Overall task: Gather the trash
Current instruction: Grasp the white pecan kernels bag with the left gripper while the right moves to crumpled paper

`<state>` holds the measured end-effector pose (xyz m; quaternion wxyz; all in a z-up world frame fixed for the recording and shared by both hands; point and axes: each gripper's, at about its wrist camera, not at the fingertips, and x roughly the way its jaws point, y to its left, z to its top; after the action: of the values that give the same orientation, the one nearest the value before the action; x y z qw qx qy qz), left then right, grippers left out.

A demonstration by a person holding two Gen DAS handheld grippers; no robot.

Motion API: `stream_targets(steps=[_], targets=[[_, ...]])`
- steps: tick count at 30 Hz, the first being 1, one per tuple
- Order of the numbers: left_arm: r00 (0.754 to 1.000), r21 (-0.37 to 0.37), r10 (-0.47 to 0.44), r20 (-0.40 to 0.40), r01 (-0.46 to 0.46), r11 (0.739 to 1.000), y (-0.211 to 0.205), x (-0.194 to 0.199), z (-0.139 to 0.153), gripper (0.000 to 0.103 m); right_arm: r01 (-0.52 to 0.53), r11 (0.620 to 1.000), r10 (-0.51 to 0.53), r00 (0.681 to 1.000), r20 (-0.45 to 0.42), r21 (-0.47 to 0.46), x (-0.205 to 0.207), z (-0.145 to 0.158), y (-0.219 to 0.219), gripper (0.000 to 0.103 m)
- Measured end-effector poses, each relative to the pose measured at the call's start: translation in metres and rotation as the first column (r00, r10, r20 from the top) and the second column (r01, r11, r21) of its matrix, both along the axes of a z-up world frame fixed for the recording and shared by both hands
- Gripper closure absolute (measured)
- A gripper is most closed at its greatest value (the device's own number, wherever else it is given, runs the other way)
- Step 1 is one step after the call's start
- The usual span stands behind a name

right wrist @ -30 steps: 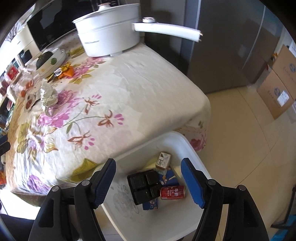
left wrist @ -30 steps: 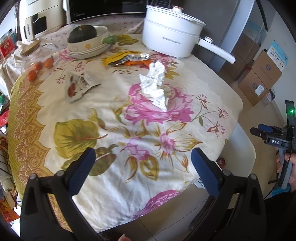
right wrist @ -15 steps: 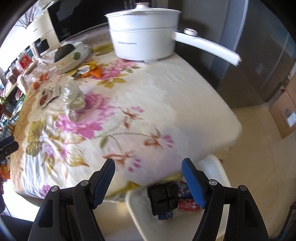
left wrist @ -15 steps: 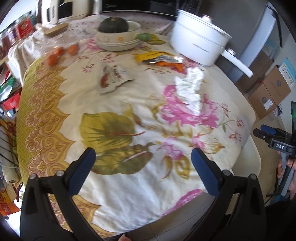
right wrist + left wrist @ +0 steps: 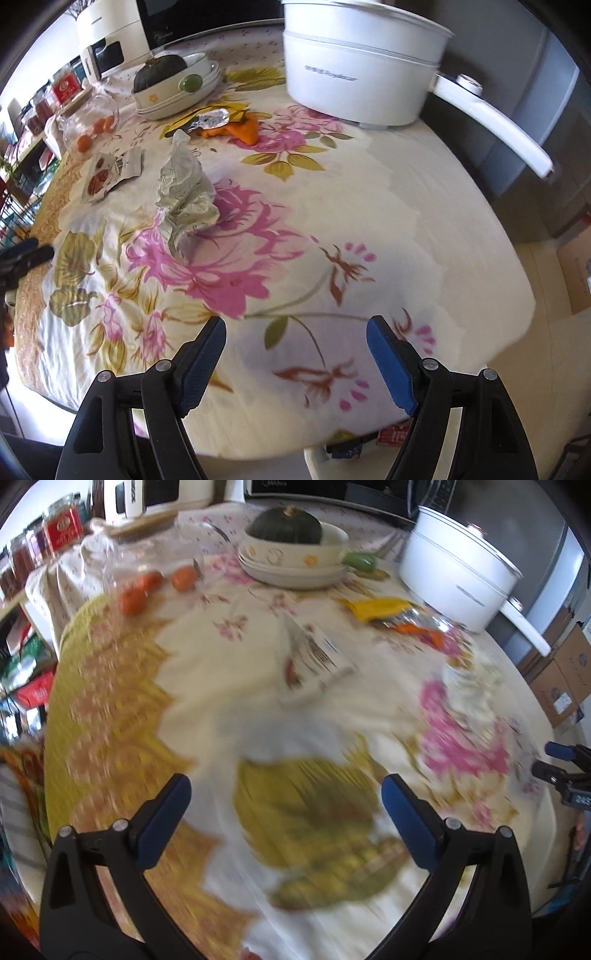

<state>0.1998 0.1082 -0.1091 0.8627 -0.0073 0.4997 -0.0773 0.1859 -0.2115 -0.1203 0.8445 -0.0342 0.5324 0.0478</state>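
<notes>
A crumpled white tissue (image 5: pixel 186 195) lies on the floral tablecloth (image 5: pixel 332 206); it is blurred in the left wrist view (image 5: pixel 467 686). A white snack wrapper (image 5: pixel 110 173) lies left of it, also in the left wrist view (image 5: pixel 314 664). Foil and orange-yellow wrappers (image 5: pixel 225 123) lie near the bowls (image 5: pixel 399 616). My left gripper (image 5: pixel 286 797) is open and empty above the table's near part. My right gripper (image 5: pixel 295 339) is open and empty over the table's near edge. The white trash bin's (image 5: pixel 314 456) rim shows below it.
A white electric pot (image 5: pixel 354 81) with a long handle stands at the back. Stacked bowls hold a dark squash (image 5: pixel 284 526). A glass jar with orange fruit (image 5: pixel 92 125) lies at the left. Cardboard boxes (image 5: pixel 561 672) sit on the floor.
Both grippers have swung from the bin and table edge toward the table's middle and left. The bin has slid almost out of the right view. The left view is motion-blurred.
</notes>
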Motion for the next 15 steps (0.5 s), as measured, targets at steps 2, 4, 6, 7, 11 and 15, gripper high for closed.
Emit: stream_targets(steps=[2,4,6,7,11,15], targets=[[1.000,0.014,-0.009,0.027,0.008,1.000,0.000,0.013,-0.003,0.001,-0.011,1.000,0.011,1.000,0.004,0.003,0.006,-0.001,0.002,0.023],[0.999,0.028,-0.033,0.043,0.031,0.999,-0.002,0.023,-0.006,0.001,-0.018,1.000,0.018,1.000,0.010,0.004,0.011,0.000,0.003,0.023],[0.994,0.062,-0.088,0.058,0.084,0.995,-0.012,0.034,-0.008,0.001,-0.021,1.000,0.021,1.000,0.021,0.002,0.017,-0.001,0.004,0.023],[0.991,0.083,-0.118,0.065,0.113,0.990,-0.017,0.039,-0.009,0.001,-0.022,1.000,0.022,0.999,0.023,0.002,0.019,-0.001,0.004,0.023],[0.976,0.126,-0.212,0.047,0.204,0.971,-0.029,0.060,-0.016,0.001,-0.037,0.999,0.037,0.999,0.024,0.001,0.025,-0.004,0.005,0.023],[0.978,0.110,-0.204,0.043,0.198,0.974,-0.032,0.078,-0.022,0.001,-0.058,0.998,0.058,0.998,0.030,-0.014,0.026,-0.005,0.008,0.023]])
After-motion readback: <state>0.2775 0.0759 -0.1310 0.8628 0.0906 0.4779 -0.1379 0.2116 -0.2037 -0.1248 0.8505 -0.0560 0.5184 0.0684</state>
